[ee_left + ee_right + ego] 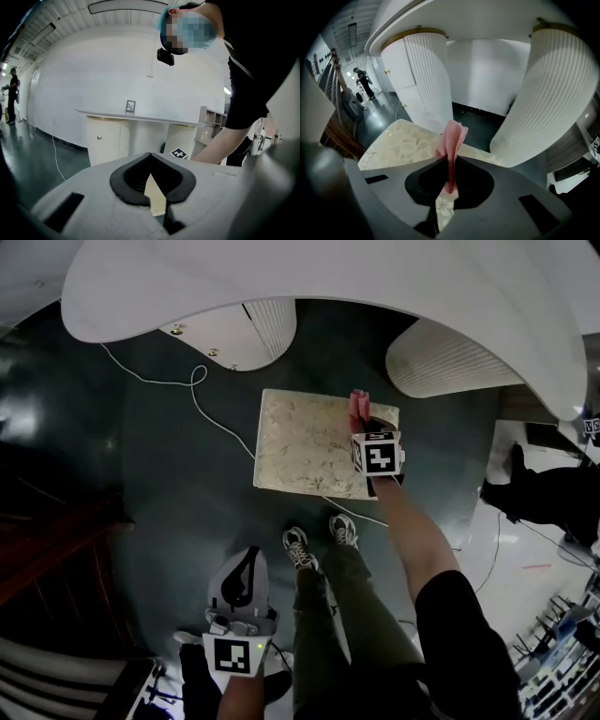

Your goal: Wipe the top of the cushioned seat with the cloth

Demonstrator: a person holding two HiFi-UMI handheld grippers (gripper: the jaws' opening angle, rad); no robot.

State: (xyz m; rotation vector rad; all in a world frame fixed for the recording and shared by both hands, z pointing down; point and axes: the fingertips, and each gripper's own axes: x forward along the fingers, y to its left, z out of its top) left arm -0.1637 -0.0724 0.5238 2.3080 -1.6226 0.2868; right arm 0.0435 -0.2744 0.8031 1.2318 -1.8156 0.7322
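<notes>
Your right gripper (450,159) pinches the pink cloth (452,136) at the cushioned seat's (300,442) right edge, apparently ready to wipe. Your left gripper (150,155) is closed, empty and held clear.

Dim floor, bright walls, fisheye edges

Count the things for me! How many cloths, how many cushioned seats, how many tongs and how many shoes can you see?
Pink ribbed cloth: 1
Square cream cushioned seat with a leafy pattern: 1
Grey two-jaw tongs: 2, the left tongs and the right tongs
Laced sneakers: 2, one beside the other
Total: 6
</notes>
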